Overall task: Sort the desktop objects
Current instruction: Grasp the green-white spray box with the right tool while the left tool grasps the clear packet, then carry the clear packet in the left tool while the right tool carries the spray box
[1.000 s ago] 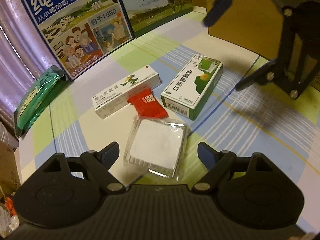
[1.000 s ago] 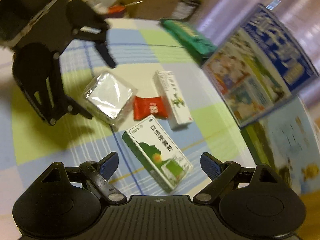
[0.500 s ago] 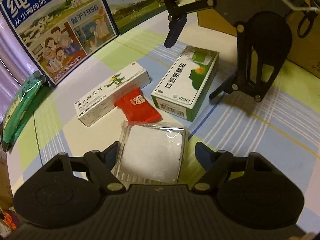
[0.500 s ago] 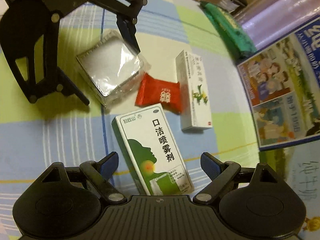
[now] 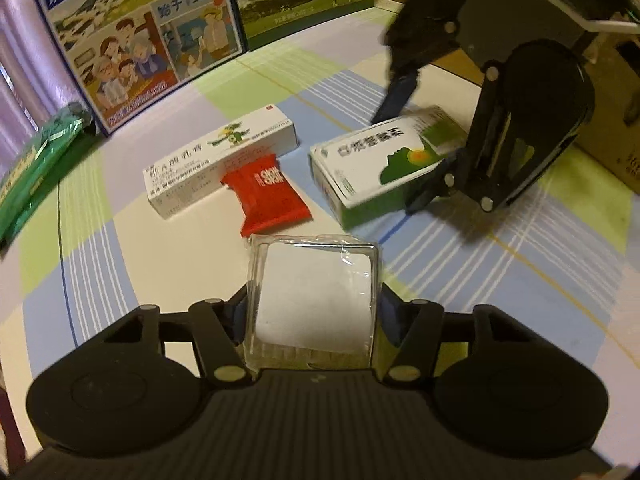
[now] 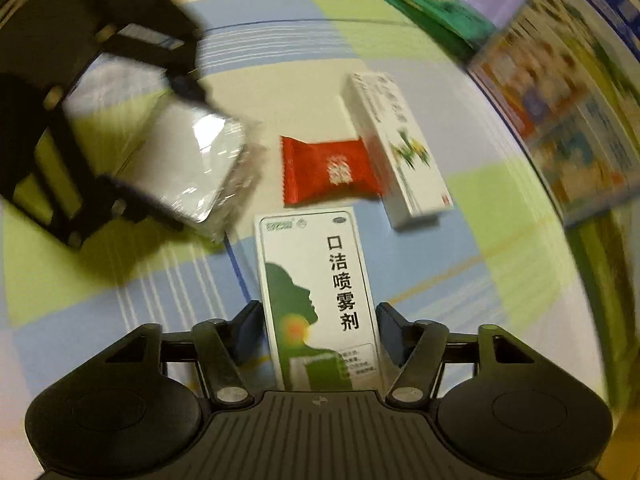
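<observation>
Grippers had each taken one item on the checked tablecloth [image 5: 520, 280]: the left gripper [image 5: 312, 312] was clamped on the clear-wrapped pack of white pads [image 5: 312, 292], its fingers pressed against both sides, while the right gripper [image 6: 320, 324] pinched the near end of the green-and-white mouth spray box [image 6: 316, 280]. Between them lay the red candy wrapper [image 5: 268, 194], touching the long white ointment box [image 5: 220, 160]. Beyond stood a milk carton box [image 5: 132, 40], with a green packet [image 5: 32, 160] beside it.
</observation>
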Available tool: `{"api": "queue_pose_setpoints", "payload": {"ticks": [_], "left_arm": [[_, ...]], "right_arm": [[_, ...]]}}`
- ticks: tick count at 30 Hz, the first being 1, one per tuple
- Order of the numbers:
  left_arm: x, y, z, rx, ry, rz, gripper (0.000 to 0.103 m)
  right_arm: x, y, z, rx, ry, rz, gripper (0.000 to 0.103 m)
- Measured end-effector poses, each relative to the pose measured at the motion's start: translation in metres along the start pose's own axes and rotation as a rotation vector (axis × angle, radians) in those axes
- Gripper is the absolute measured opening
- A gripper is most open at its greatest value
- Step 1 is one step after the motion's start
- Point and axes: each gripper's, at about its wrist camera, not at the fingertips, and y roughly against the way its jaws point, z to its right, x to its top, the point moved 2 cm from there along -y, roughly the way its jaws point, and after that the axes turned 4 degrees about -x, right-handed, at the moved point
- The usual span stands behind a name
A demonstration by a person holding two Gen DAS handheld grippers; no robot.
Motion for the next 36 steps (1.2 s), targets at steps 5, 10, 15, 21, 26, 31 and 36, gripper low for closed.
{"api": "queue_pose_setpoints", "payload": {"ticks": [5, 10, 15, 21, 26, 31, 36], "left_arm": [[-0.009, 0.01, 0.007, -0.002, 0.081, -0.031, 0.056], [-0.026, 0.026, 0.034, 0.003, 0.154, -0.077, 0.056], [-0.046, 0.051, 0.072, 0.002, 0.216, -0.095, 0.056], [-0.071, 0.077, 0.124, 0.022, 0.259, -0.05, 0.056], [-0.088, 0.082, 0.163, 0.039, 0.285, 0.017, 0.056], [-0.096, 0.094, 0.186, 0.118, 0.235, 0.101, 0.063], [-0.097, 0.101, 0.194, 0.205, 0.178, 0.172, 0.073]], "right_arm": [[-0.015, 0.02, -0.014, 0.012, -0.223, -0.046, 0.052], [-0.059, 0.047, -0.035, 0.092, -0.511, -0.041, 0.052], [-0.114, 0.082, -0.071, 0.054, -0.703, -0.006, 0.052], [-0.171, 0.115, -0.117, -0.02, -0.856, 0.078, 0.053], [-0.198, 0.126, -0.139, -0.079, -0.927, 0.17, 0.058], [-0.213, 0.127, -0.153, -0.142, -0.934, 0.195, 0.071], [-0.222, 0.126, -0.164, -0.177, -0.919, 0.222, 0.072]]}}
